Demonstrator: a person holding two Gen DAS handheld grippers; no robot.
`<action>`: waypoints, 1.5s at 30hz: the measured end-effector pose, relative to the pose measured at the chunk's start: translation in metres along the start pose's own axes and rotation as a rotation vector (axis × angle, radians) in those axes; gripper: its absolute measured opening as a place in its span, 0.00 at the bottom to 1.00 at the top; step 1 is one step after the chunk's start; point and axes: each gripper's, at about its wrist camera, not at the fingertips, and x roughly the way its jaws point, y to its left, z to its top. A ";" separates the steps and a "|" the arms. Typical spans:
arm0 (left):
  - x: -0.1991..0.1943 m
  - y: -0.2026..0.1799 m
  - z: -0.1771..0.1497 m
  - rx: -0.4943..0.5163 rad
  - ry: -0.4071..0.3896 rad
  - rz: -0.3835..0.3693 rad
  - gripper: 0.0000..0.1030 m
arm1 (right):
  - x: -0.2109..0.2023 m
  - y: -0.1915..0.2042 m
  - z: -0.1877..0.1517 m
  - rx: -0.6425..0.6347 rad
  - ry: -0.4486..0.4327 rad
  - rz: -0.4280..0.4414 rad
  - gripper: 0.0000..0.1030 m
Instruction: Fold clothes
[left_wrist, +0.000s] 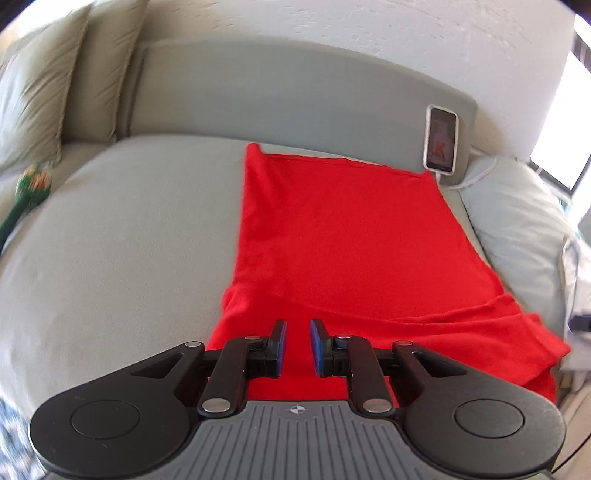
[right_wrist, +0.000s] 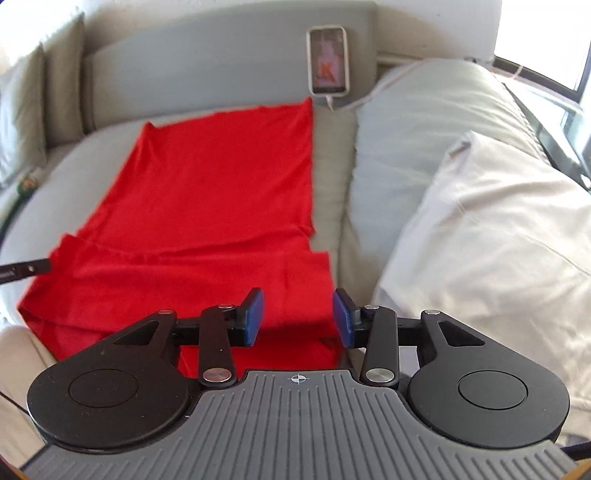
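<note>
A red garment (left_wrist: 351, 236) lies flat on the grey sofa seat (left_wrist: 122, 236), folded into a long strip with a wider band across its near end. My left gripper (left_wrist: 298, 345) is open above the garment's near left part, nothing between its blue pads. In the right wrist view the same red garment (right_wrist: 221, 199) stretches away from me. Over its near right edge my right gripper (right_wrist: 298, 317) stands open and holds nothing. A black fingertip of the left gripper (right_wrist: 33, 267) pokes in at the far left of that view.
A phone (left_wrist: 441, 138) with a white cable leans on the sofa backrest (left_wrist: 295, 92) behind the garment. Pale pillows (right_wrist: 480, 206) pile up to the right. Beige cushions (left_wrist: 40, 85) and a green patterned item (left_wrist: 29, 192) sit at the left.
</note>
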 end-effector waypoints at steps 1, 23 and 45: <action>0.010 -0.006 0.003 0.035 0.015 0.015 0.17 | 0.011 0.006 0.004 -0.015 -0.008 0.015 0.41; 0.018 -0.074 -0.052 0.203 0.123 -0.010 0.28 | 0.058 0.037 -0.020 -0.085 0.080 0.067 0.39; -0.075 0.017 0.066 -0.069 -0.063 -0.057 0.64 | -0.050 0.005 0.061 0.067 -0.143 0.347 0.84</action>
